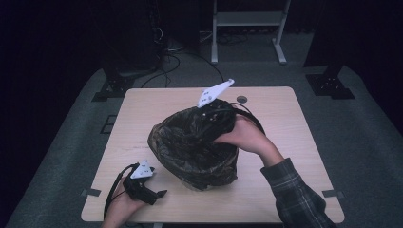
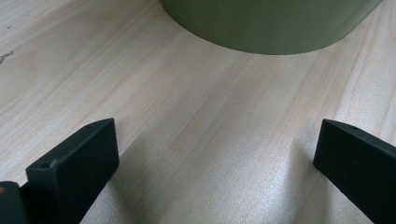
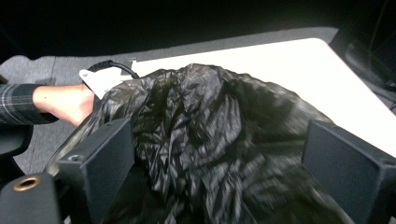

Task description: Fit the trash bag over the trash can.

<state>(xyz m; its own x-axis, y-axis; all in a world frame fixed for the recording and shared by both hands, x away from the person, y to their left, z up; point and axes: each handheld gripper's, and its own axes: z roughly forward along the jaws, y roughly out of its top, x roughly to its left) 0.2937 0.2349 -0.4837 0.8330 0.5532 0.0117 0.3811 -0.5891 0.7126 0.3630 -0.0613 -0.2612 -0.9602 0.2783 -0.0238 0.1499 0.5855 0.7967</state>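
A pale green bin [image 2: 275, 23] lined with a crumpled black plastic bag [image 1: 190, 147] stands in the middle of the wooden table [image 1: 285, 123]. My right gripper [image 1: 212, 122] reaches over the bin's far rim into the bag's mouth, its grey plate [image 1: 215, 92] sticking up. In the right gripper view its jaws [image 3: 219, 154] stand wide apart, open, with the bag [image 3: 210, 130] spread between and beyond them, slightly blurred. My left gripper [image 1: 154, 194] rests on the table at the front left, pointing at the bin's base. Its jaws [image 2: 217, 140] are open over bare wood.
A round grommet [image 1: 242, 99] sits near the table's far edge. Tape marks [image 1: 90, 192] lie at the front corners. A white frame [image 1: 247, 19] and cables [image 1: 166, 57] stand on the dark floor behind. The person's left hand [image 3: 70, 102] is beyond the bag.
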